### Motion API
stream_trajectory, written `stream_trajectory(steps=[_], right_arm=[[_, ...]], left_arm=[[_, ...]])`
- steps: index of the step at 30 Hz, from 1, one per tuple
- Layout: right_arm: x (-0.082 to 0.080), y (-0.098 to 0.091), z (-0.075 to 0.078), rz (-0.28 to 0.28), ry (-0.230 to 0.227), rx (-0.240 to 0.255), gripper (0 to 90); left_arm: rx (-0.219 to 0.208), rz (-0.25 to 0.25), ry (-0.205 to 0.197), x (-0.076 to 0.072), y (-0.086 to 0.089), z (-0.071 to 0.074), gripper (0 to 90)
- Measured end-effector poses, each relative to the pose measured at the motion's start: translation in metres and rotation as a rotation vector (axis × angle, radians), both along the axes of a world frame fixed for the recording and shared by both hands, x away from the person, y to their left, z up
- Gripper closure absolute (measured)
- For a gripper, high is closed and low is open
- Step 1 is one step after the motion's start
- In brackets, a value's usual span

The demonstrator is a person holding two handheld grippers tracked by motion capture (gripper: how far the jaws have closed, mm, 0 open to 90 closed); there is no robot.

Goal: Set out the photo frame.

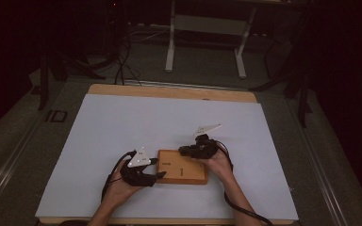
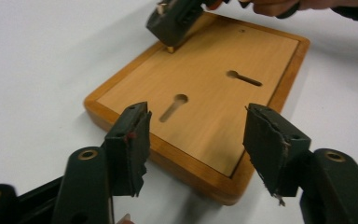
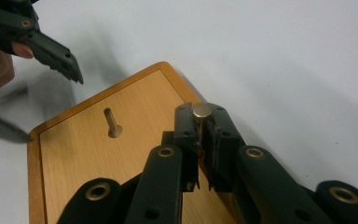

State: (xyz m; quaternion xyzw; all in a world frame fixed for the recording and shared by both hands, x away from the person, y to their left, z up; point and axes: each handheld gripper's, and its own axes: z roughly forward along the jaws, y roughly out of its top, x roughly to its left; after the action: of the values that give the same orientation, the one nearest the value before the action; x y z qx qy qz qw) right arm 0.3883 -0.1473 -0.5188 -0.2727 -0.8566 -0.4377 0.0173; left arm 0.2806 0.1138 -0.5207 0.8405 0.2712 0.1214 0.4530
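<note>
wooden board [image 1: 183,172] flat on surface, front centre | right gripper [image 3: 204,122] clamps brass peg [image 3: 202,110] at board corner | left gripper [image 2: 196,140] jaws wide, straddling near edge, gripping nothing | tip: close left to steady board, keep peg upright

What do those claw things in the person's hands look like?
Both are black. The left claw has two chunky jaws with ragged, torn-edged pads and brass-coloured rivets. The right claw looks the same. Each carries a pale grey three-cornered plate on top, and a black cable trails back past the bare forearms.
</note>
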Motion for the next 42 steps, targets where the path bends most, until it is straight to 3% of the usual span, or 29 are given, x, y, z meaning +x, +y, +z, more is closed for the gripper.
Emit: stream_trajectory(steps=[5,14,21,27,35,38,42], right_arm=[[0.004,0.0,0.001,0.0,0.03,0.005,84.4],[0.011,-0.001,0.001,-0.005,0.086,0.016,84.4],[0.014,-0.002,0.0,-0.002,0.103,0.034,84.4],[0.02,-0.004,-0.001,0.006,0.138,0.045,84.4],[0.023,-0.003,0.0,0.021,0.152,0.035,84.4],[0.023,-0.003,0.0,0.024,0.157,0.035,84.4],[0.025,-0.004,0.0,0.027,0.175,0.043,84.4]], left_arm=[[0.014,-0.035,-0.019,-0.003,-0.003,0.001,37.6],[0.059,-0.046,-0.036,-0.004,-0.008,-0.002,32.6],[0.068,-0.04,-0.04,-0.005,-0.009,-0.002,28.4],[0.152,-0.008,-0.059,-0.005,-0.017,-0.006,14.8],[0.241,0.025,-0.069,-0.001,-0.022,-0.015,12.1],[0.252,0.035,-0.081,0.001,-0.023,-0.017,13.0],[0.261,0.031,-0.127,-0.001,-0.024,-0.016,15.4]])
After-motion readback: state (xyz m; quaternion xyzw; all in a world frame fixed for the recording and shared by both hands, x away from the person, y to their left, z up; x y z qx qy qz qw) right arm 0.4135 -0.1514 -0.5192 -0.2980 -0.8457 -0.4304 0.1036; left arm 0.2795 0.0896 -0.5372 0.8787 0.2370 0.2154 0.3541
